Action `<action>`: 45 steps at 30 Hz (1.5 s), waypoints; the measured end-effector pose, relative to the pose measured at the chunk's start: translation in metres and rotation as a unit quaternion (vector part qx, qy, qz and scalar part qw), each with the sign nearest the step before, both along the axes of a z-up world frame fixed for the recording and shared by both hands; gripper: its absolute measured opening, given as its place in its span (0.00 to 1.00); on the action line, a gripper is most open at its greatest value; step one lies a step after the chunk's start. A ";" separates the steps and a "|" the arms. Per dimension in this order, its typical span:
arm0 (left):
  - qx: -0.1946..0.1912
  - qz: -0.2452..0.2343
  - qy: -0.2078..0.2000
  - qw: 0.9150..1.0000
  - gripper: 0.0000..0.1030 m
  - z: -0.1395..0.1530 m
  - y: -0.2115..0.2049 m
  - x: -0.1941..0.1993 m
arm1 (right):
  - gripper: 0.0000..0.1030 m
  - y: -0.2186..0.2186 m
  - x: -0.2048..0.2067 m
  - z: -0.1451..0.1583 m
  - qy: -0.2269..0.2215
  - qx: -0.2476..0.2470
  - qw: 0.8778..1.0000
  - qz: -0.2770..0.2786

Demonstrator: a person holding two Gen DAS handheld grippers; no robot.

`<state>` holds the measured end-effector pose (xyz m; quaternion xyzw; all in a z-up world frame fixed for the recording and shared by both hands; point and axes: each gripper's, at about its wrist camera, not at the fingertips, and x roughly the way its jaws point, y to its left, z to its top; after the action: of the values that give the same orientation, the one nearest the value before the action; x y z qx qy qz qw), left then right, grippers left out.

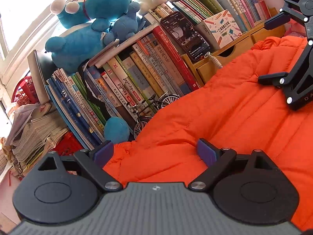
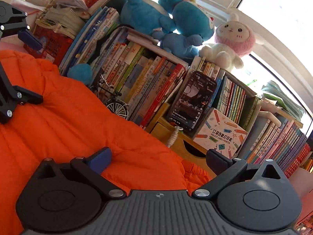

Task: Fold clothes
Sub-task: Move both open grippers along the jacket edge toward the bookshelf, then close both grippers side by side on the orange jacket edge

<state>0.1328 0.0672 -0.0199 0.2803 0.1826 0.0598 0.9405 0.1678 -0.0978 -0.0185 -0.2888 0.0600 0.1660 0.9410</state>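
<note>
My 2 grippers hover over 1 orange puffer jacket [image 1: 225, 105] spread on the work surface in front of a crowded row of books [image 1: 137, 74], and the fold looks to be at its grasping step: no fabric is pinched. My left gripper [image 1: 155, 151] stands wide, its 2 blue pads on either side of a bunched, elasticated end at the jacket's near-left corner, probably a cuff or the hem, and I cannot tell whether the pads touch the cloth. My right gripper [image 2: 159, 159] is wide as well, 1 pad over the quilted cloth and the other out past the jacket's right edge, in front of a wooden drawer unit [image 2: 176, 143]. Each wrist view also catches the other gripper, its fingers parted above the middle of the jacket. By my reading, the next move calls for both grippers to drop onto their edges, close on the padding and lift together so the near side can be carried across the garment; the slick, puffy fill may slide out of a shallow pinch. Counted behind the jacket: 1 phone [image 2: 192, 101] propped against the books, 1 miniature bicycle [image 2: 113, 98], 1 label-printer box [image 2: 219, 133], 1 pink-and-white plush rabbit [image 2: 230, 41], and at least 3 blue plush toys [image 2: 166, 19].
</note>
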 end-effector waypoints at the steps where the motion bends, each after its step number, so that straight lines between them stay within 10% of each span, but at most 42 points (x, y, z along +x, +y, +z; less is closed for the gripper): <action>1: -0.004 0.006 0.003 1.000 0.91 -0.001 0.002 0.001 | 1.00 -0.002 0.003 -0.001 0.005 0.001 1.000 -0.006; 17: -0.042 0.107 0.021 0.993 0.96 -0.005 0.072 -0.006 | 1.00 -0.102 0.042 -0.012 0.115 0.038 0.979 -0.166; 25: 0.028 0.122 -0.018 0.992 0.92 0.018 0.082 -0.046 | 1.00 -0.086 -0.009 0.001 0.008 -0.024 0.993 -0.118; 33: 0.047 -0.063 -0.049 0.996 0.92 0.037 0.039 -0.125 | 1.00 -0.070 -0.149 -0.012 -0.080 -0.150 0.979 0.110; 38: 0.075 -0.183 -0.017 0.980 0.92 0.021 -0.014 -0.147 | 0.99 -0.040 -0.195 -0.052 -0.069 -0.278 0.934 0.212; 42: 0.102 -0.255 0.005 0.961 0.92 0.001 -0.050 -0.150 | 0.95 -0.016 -0.185 -0.058 -0.049 -0.258 0.941 0.211; 45: 0.127 -0.279 0.022 0.951 0.92 -0.010 -0.068 -0.143 | 0.65 -0.003 -0.168 -0.058 -0.018 -0.260 0.942 0.210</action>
<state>-0.0105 -0.0004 -0.0303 0.4385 0.1082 -0.1887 0.8720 0.0002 -0.1012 -0.0766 -0.5323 0.0220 0.3335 0.7778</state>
